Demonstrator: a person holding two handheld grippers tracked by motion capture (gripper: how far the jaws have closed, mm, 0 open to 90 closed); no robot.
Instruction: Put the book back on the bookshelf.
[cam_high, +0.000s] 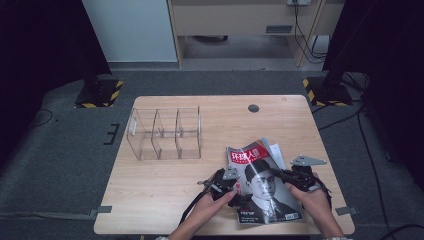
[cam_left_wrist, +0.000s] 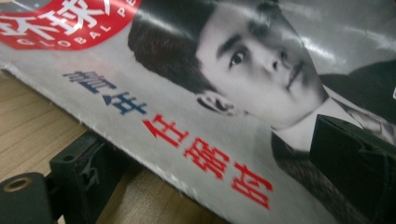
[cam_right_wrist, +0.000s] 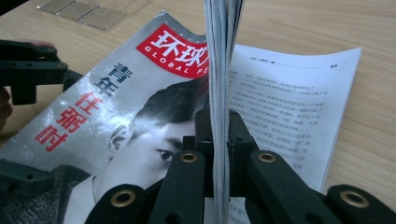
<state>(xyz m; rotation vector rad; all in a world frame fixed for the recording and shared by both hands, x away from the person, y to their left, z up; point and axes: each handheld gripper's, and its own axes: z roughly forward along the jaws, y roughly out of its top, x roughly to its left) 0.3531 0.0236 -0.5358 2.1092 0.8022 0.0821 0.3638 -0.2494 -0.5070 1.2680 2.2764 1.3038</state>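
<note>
A glossy magazine (cam_high: 265, 185) is lying at the near right of the light wood-grain surface (cam_high: 165, 185), between the person's two hands. Its cover is carrying a monochrome portrait, a red title block reading "GLOBAL PE…" and red and blue characters down the spine side.

The left gripper (cam_high: 226, 186), matte black with a small grey plate on top, is sitting at the magazine's spine edge. In the left gripper view its fingers (cam_left_wrist: 355, 163) are standing apart, one under the slightly frayed spine edge and one over the cover; whether they are pressing the cover cannot be told.

The right gripper (cam_high: 287, 176) is clamping a thin stack of pages (cam_right_wrist: 220, 93) edge-on, its fingers (cam_right_wrist: 240, 154) closed flat against both sides of the sheaf. The pages are standing upright, and a printed text page (cam_right_wrist: 289, 102) is curling open beyond them.

A clear acrylic organizer (cam_high: 165, 132), rectangular with three compartments, is standing well apart at the far left of the surface.
</note>
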